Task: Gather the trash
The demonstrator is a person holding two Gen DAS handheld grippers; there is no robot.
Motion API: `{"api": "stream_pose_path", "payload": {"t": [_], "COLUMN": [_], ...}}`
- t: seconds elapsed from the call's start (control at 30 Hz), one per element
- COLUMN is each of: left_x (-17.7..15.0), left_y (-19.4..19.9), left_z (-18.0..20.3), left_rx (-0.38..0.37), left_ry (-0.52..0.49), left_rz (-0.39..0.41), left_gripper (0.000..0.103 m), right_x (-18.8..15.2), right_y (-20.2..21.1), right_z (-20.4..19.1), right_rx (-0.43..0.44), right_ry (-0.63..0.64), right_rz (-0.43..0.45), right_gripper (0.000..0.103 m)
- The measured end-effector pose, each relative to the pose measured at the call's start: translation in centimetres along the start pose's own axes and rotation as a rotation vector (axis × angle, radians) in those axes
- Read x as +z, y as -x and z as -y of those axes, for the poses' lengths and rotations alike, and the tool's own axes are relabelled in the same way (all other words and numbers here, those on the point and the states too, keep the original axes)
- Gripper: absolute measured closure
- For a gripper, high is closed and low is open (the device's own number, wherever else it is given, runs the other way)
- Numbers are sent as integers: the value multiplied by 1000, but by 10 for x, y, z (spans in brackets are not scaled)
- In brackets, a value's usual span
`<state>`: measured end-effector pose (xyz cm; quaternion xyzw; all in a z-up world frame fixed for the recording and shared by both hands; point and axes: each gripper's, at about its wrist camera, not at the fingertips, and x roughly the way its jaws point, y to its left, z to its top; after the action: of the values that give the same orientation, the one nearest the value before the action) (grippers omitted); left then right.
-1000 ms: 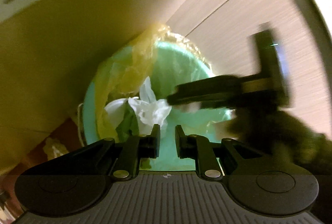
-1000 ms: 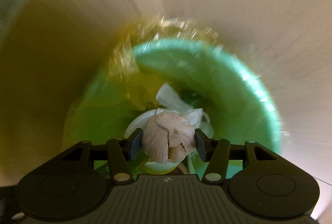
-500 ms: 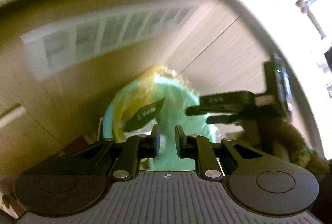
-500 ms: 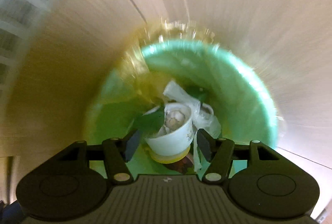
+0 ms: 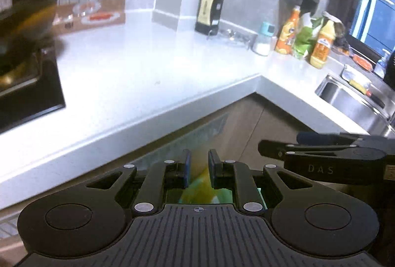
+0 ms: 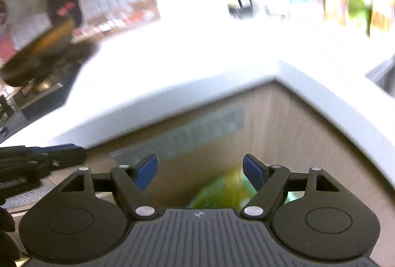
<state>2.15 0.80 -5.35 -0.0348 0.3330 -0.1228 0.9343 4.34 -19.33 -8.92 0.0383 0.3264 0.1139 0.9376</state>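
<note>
Your right gripper (image 6: 200,169) is spreading its jaws wide, gripping nothing; your left gripper (image 5: 198,168) is showing a narrow gap, empty too. The green bin (image 6: 222,193) is sitting low at centre frame, beneath the white counter (image 5: 138,69).

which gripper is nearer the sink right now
Right. In the left wrist view the right gripper reaches in at the right edge, just below the sink. The left gripper sits further left, above the green bin, with the right gripper between it and the sink.
</note>
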Motion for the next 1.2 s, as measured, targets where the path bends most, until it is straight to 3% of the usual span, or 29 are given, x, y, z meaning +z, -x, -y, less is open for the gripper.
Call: {"api": "stream_pose_path", "payload": {"t": [0.17,0.3,0.4,1.2], "left_x": [-5,-12,-13,-16], "left_y": [23,31,33,32], "left_z": [14,25,27,14], "left_rx": [-9,60,41,51], "left_ry": [-12,-52,-61,-16], "left_rz": [64,70,67,26], "left_gripper": [88,88,88,88], "right_x": [-5,-12,-15,-26], "right_y": [27,41,46,32], "right_z": [-12,-15,-16,-23], "right_rx": [-8,-16,-26,7], "right_ry": [94,96,97,96], "right_rz": [76,115,133,77], "right_gripper": [25,25,25,25]}}
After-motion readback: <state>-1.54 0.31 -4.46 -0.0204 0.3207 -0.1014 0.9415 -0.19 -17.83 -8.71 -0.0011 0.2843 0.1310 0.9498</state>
